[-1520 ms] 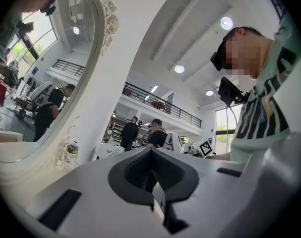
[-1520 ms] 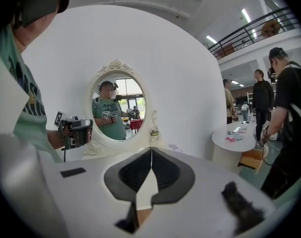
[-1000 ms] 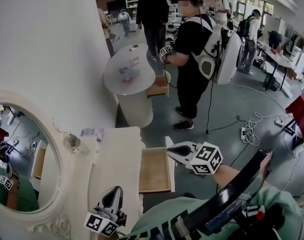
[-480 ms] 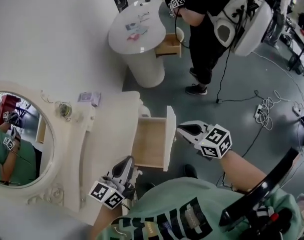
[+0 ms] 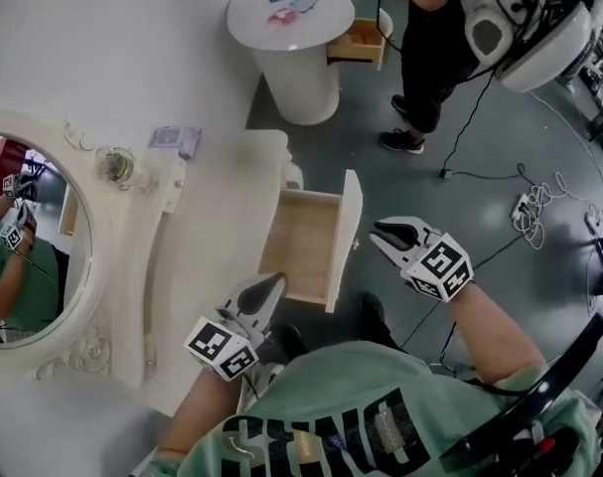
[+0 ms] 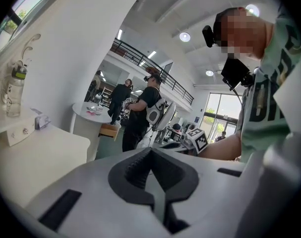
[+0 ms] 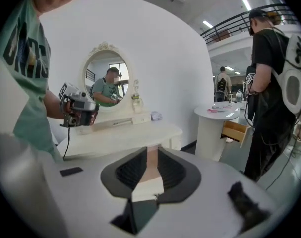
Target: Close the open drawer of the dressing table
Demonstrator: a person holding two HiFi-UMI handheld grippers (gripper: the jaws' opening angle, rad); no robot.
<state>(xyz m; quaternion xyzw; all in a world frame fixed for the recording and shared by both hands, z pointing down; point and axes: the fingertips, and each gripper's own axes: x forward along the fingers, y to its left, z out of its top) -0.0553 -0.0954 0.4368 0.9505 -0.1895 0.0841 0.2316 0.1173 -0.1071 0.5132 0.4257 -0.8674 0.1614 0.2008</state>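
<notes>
Two empty grippers flank the pale wooden drawer (image 5: 303, 248), pulled well out of the cream dressing table (image 5: 214, 256): right gripper (image 5: 378, 238) just off its white front (image 5: 347, 229), jaws just opened slightly; left gripper (image 5: 274, 284) clenched beside its near wall. An off-centre shove would likely skew and jam it.

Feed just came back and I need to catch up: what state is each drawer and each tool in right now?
Dressing table drawer: open, pulled well out.
Round table drawer: open.
Left tool: jaws together, empty.
Right tool: jaws have just been opening, slightly apart, nothing between them.
</notes>
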